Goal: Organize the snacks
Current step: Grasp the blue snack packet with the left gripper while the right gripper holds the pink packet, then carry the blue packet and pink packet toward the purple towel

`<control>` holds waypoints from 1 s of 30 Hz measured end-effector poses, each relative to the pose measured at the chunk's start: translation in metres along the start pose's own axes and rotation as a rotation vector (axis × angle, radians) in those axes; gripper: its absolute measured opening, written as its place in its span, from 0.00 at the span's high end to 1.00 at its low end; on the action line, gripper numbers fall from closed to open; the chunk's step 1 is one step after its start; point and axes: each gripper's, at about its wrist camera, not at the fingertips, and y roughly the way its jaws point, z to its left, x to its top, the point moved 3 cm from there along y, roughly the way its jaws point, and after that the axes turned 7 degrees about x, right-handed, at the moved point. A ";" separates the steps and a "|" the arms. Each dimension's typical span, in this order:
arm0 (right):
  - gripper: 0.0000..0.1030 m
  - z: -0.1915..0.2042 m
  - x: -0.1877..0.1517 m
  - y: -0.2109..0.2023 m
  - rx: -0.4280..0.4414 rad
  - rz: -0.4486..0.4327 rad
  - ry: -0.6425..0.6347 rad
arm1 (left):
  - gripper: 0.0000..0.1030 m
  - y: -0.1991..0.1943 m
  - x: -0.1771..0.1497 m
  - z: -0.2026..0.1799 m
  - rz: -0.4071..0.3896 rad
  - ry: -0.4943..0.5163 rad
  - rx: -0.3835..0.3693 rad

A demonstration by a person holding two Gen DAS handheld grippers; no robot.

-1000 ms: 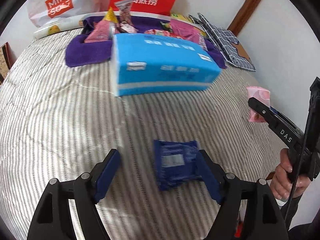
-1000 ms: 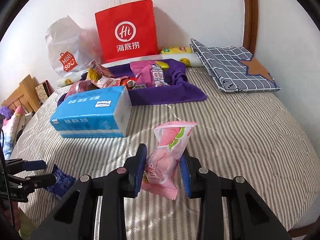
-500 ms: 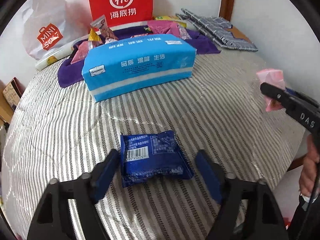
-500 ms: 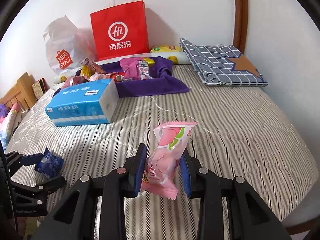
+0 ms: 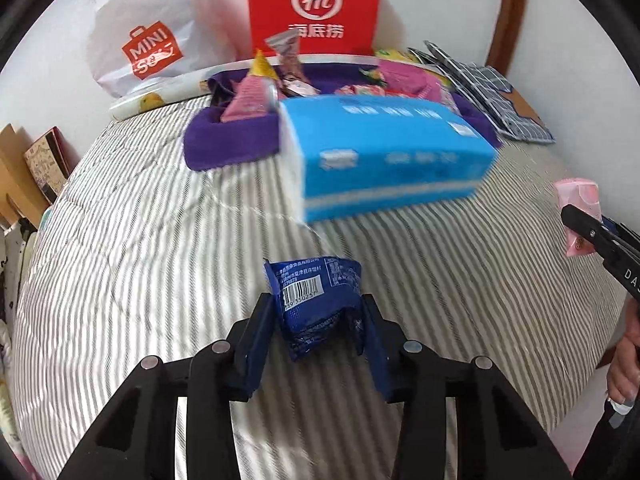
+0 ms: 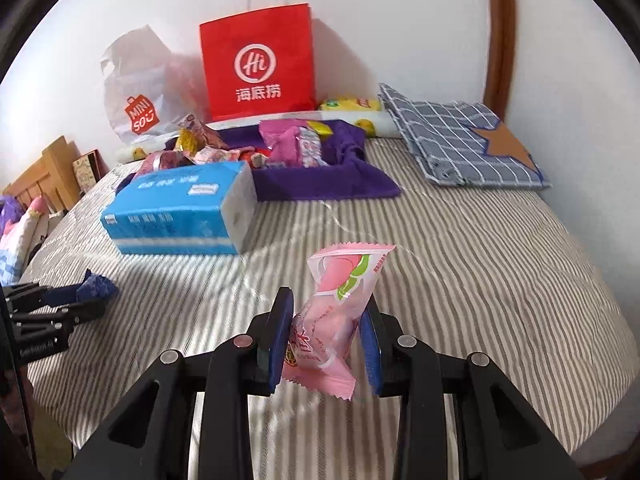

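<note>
I count two grippers, the left gripper (image 5: 316,316) and the right gripper (image 6: 326,332). One blue snack packet (image 5: 318,306), one pink snack packet (image 6: 334,316), one blue tissue pack (image 6: 180,208), one red paper bag (image 6: 258,66), one white plastic bag (image 5: 148,36), one purple towel (image 6: 328,178).

A home bedroom: striped bed (image 6: 460,240), wooden headboard (image 6: 44,172), folded bedding (image 6: 452,140).

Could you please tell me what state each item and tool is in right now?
Left tool: just closed, gripping the blue packet.
Blue packet: crumpled, pinched.
Right tool: clamped on the pink packet.
Pink packet: sealed, upright.
Tissue pack: lying flat.
Red bag: standing.
</note>
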 end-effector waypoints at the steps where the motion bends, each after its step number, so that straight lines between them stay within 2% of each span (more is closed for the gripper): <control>1: 0.68 0.001 0.006 0.005 0.013 -0.001 0.003 | 0.61 0.004 0.004 0.004 0.005 -0.012 0.005; 5: 0.68 0.002 0.023 0.029 0.087 0.016 0.036 | 0.59 0.017 0.017 0.015 0.001 -0.030 0.043; 10: 0.68 0.003 0.033 0.060 0.096 0.067 0.048 | 0.54 0.030 0.026 0.023 -0.020 -0.038 0.088; 14: 0.68 0.002 0.036 0.076 0.104 0.076 0.070 | 0.51 0.033 0.028 0.028 -0.027 -0.061 0.072; 18: 0.69 0.007 0.034 0.097 0.162 0.159 0.080 | 0.50 0.034 0.028 0.027 -0.026 -0.060 0.077; 30: 0.68 0.018 0.033 0.103 0.119 0.177 0.017 | 0.49 0.036 0.028 0.027 -0.027 -0.065 0.061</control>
